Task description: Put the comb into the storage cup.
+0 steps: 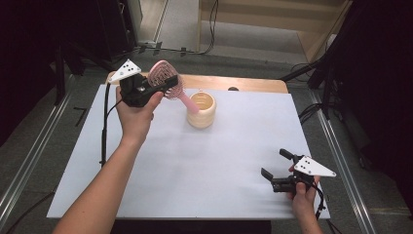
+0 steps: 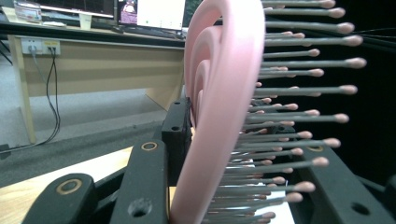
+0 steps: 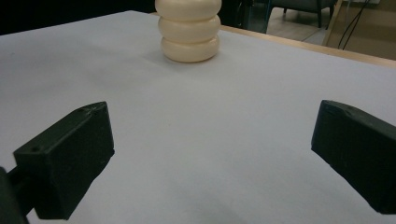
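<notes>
The left gripper (image 1: 155,84) has its jaws clenched on the head of a pink hairbrush (image 1: 168,84), raised above the far left part of the table (image 1: 204,165). In the left gripper view the brush's looped pink frame (image 2: 219,107) stands on edge between the two black jaws, its grey bristles with pink tips running off to the right. From the high view the brush's handle slants down to the right, and its end lies at or just inside the rim of a cream ribbed cup (image 1: 202,110); whether it touches the rim cannot be told. The left hand (image 1: 134,114) wraps the gripper's body from below, and a black cable hangs from it down to the table's left side.

The right gripper (image 1: 276,168) rests low near the table's near right corner with its jaws released and nothing between them. In the right gripper view the two black jaws stand wide apart over bare white surface, and the cup (image 3: 189,29) stands well beyond them.

No brand, label or writing can be read on the brush, the cup or the grippers; the grey plates on top carry only small dark dots.

The cup stands towards the far edge, slightly left of centre, with a strip of wooden tabletop showing behind the white sheet. Broad open white surface lies between the cup and the right gripper and across the whole near half. The right gripper sits close to the right and near edges.
</notes>
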